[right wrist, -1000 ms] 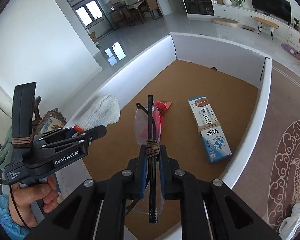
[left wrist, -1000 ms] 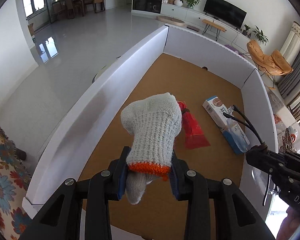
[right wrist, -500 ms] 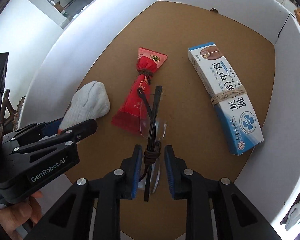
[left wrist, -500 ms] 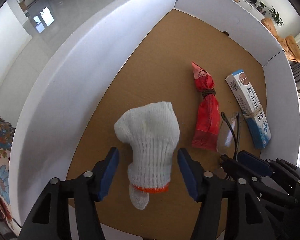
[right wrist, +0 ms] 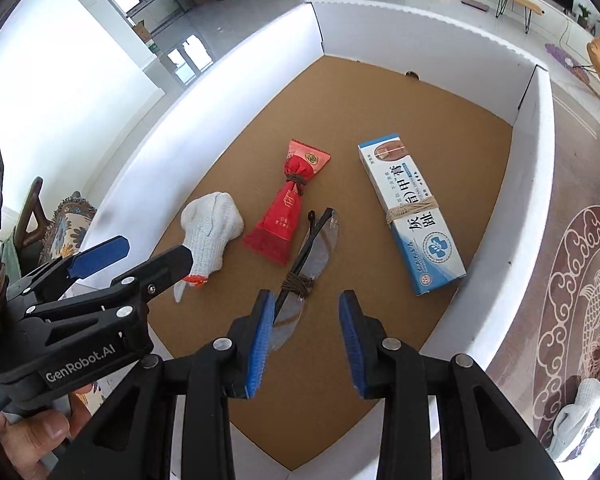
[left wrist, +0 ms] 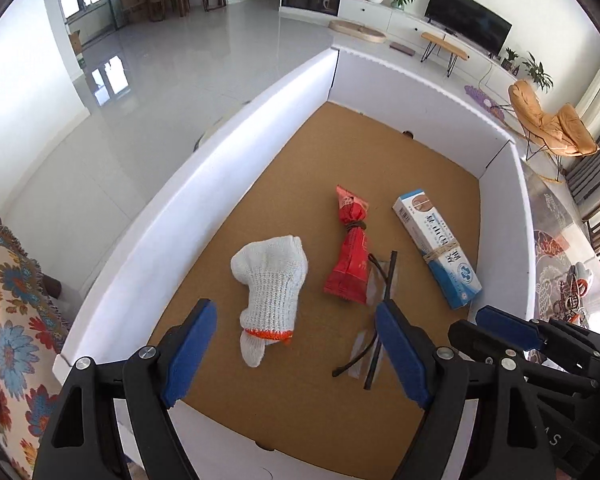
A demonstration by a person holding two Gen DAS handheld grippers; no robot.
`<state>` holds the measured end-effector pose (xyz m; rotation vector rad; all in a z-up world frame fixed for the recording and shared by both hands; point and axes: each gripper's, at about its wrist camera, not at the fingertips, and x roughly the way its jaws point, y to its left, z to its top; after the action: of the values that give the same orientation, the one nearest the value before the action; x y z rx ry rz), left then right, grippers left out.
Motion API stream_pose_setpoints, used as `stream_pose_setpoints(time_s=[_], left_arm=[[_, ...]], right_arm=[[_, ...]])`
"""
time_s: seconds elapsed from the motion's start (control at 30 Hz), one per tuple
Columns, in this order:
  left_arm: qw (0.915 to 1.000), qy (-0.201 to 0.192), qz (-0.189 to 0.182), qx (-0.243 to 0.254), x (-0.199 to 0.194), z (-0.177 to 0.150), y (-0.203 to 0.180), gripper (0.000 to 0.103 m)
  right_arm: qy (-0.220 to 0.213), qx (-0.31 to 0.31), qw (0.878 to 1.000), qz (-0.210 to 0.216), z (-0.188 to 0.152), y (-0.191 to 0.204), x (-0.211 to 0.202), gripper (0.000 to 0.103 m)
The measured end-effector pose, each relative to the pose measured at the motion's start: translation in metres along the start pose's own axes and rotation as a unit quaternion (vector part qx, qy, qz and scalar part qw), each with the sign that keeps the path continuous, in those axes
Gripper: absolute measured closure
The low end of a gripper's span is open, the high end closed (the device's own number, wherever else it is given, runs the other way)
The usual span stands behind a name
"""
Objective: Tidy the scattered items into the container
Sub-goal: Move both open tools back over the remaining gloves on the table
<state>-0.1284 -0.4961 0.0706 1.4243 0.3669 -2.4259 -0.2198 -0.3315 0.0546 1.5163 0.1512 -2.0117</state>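
While both grippers' jaws are opening and hold nothing, the white knitted glove [left wrist: 274, 276] lies beyond the left gripper [left wrist: 296, 356]; the clear black-framed glasses [right wrist: 310, 256] lie beyond the right gripper [right wrist: 303, 338], whose view alone shows the hand [right wrist: 32, 440].

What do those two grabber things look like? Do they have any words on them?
Both are black plastic with silver screws. Each has two long fingers with ridged blue pads. The left gripper has "GenRobot.AI" in white letters on its side. On the right gripper no words can be seen. A bare hand holds the left one; no sleeve shows.
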Motion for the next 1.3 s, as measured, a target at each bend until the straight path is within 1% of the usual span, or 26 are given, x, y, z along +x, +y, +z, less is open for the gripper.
stream_pose_setpoints(time_s=[0.03, 0.07, 0.13, 0.17, 0.23, 0.27, 0.33, 0.4, 0.47, 0.5, 0.53, 0.6, 0.63, 0.67, 0.7, 0.77, 0.8, 0.87, 0.9, 0.93, 1.03, 1.1, 1.2, 1.3], left_arm=[[0.9996, -0.028, -0.005, 0.005, -0.017, -0.008, -0.005, 0.022], [0.9984, -0.053, -0.015, 0.011, -0.033, -0.018, -0.017, 0.022], [0.9949, -0.083, -0.046, 0.035, -0.053, -0.036, -0.047, 0.022], [0.9924, -0.09, -0.064, 0.053, -0.061, -0.051, -0.068, 0.021], [0.9854, -0.099, -0.101, 0.096, -0.069, -0.082, -0.117, 0.021], [0.981, -0.098, -0.12, 0.117, -0.069, -0.101, -0.141, 0.02], [0.9718, -0.084, -0.157, 0.155, -0.062, -0.143, -0.191, 0.02], [0.9595, -0.056, -0.194, 0.196, -0.049, -0.185, -0.244, 0.02], [0.9457, -0.023, -0.217, 0.241, -0.034, -0.223, -0.299, 0.02], [0.9404, -0.013, -0.221, 0.258, -0.024, -0.237, -0.324, 0.02], [0.9368, -0.009, -0.219, 0.272, -0.019, -0.252, -0.348, 0.02], [0.9318, -0.011, -0.211, 0.295, -0.004, -0.268, -0.388, 0.02], [0.9313, -0.017, -0.2, 0.304, 0.001, -0.274, -0.404, 0.019], [0.9306, -0.041, -0.183, 0.314, 0.001, -0.277, -0.418, 0.018], [0.9282, -0.045, -0.182, 0.321, 0.002, -0.277, -0.429, 0.018], [0.9285, -0.047, -0.173, 0.325, 0.015, -0.27, -0.452, 0.014], [0.9282, -0.051, -0.167, 0.329, 0.017, -0.268, -0.459, 0.012], [0.9315, -0.042, -0.163, 0.323, 0.026, -0.26, -0.467, 0.0], [0.9333, -0.04, -0.162, 0.318, 0.03, -0.256, -0.469, 0.0], [0.9343, -0.04, -0.161, 0.316, 0.033, -0.255, -0.47, 0.0], [0.9346, -0.04, -0.161, 0.314, 0.036, -0.253, -0.472, 0.0], [0.9347, -0.04, -0.161, 0.314, 0.035, -0.251, -0.468, 0.0], [0.935, -0.041, -0.161, 0.314, 0.036, -0.251, -0.468, 0.0], [0.935, -0.042, -0.161, 0.313, 0.038, -0.252, -0.468, 0.0]], right_arm=[[-0.022, -0.007, 1.0, 0.0, -0.008, -0.005, -0.015, 0.068], [-0.048, -0.017, 0.999, -0.002, -0.024, 0.003, -0.035, 0.068], [-0.103, -0.03, 0.994, -0.016, -0.058, -0.015, -0.066, 0.066], [-0.128, -0.031, 0.991, -0.032, -0.079, -0.023, -0.076, 0.065], [-0.168, -0.021, 0.983, -0.069, -0.125, -0.057, -0.095, 0.062], [-0.183, -0.01, 0.979, -0.093, -0.153, -0.079, -0.108, 0.062], [-0.205, 0.018, 0.968, -0.142, -0.205, -0.128, -0.12, 0.062], [-0.21, 0.06, 0.958, -0.186, -0.259, -0.178, -0.135, 0.062], [-0.204, 0.109, 0.949, -0.216, -0.304, -0.227, -0.147, 0.062], [-0.196, 0.13, 0.944, -0.231, -0.323, -0.25, -0.154, 0.062], [-0.188, 0.148, 0.94, -0.243, -0.337, -0.27, -0.157, 0.062], [-0.175, 0.179, 0.933, -0.259, -0.361, -0.309, -0.169, 0.062], [-0.173, 0.19, 0.93, -0.262, -0.371, -0.323, -0.173, 0.062], [-0.168, 0.2, 0.929, -0.262, -0.377, -0.336, -0.176, 0.062], [-0.167, 0.206, 0.928, -0.262, -0.382, -0.345, -0.177, 0.062], [-0.168, 0.211, 0.927, -0.26, -0.389, -0.361, -0.178, 0.062], [-0.174, 0.209, 0.926, -0.26, -0.389, -0.364, -0.175, 0.061], [-0.18, 0.205, 0.925, -0.264, -0.386, -0.372, -0.172, 0.061], [-0.181, 0.203, 0.925, -0.263, -0.383, -0.374, -0.171, 0.059], [-0.184, 0.203, 0.925, -0.263, -0.38, -0.376, -0.169, 0.054], [-0.183, 0.202, 0.926, -0.263, -0.371, -0.379, -0.163, 0.044], [-0.181, 0.201, 0.925, -0.266, -0.37, -0.379, -0.16, 0.042], [-0.182, 0.202, 0.928, -0.254, -0.37, -0.381, -0.159, 0.036], [-0.18, 0.2, 0.928, -0.259, -0.369, -0.38, -0.157, 0.035]])
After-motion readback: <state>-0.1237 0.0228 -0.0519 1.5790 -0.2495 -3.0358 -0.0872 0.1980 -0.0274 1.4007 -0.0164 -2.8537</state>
